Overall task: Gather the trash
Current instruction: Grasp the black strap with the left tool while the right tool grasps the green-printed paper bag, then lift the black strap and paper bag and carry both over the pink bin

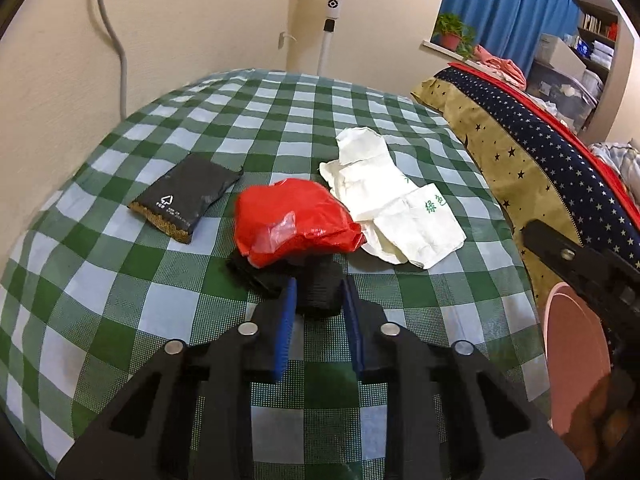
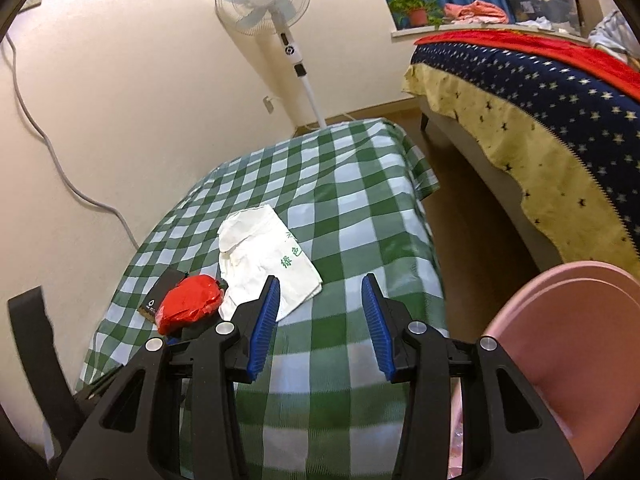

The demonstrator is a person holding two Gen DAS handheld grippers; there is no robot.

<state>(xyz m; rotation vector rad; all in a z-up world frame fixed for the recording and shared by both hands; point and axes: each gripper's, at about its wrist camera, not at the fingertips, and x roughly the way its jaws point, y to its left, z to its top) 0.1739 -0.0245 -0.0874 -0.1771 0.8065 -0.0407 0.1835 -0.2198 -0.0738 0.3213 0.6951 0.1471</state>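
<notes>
While the left gripper [image 1: 320, 296] clenches its jaws on a black scrap [image 1: 320, 294] tucked just under the red plastic bag [image 1: 294, 220] on the checked worktop [image 1: 160, 312], the right gripper [image 2: 320, 300] hovers with jaws released beside the bag, near the pink bin [image 2: 568, 344] waiting for trash.

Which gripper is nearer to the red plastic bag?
Left. The left gripper is right at the red plastic bag, its pads around a black piece beneath it. The right gripper hovers open, off to the side.

Place: a bedroom in a home
Right side: bed [image 2: 560, 128] with a starry blanket
Top: standing fan [image 2: 264, 4], blue curtain [image 1: 508, 4], potted plant [image 2: 416, 8]
</notes>
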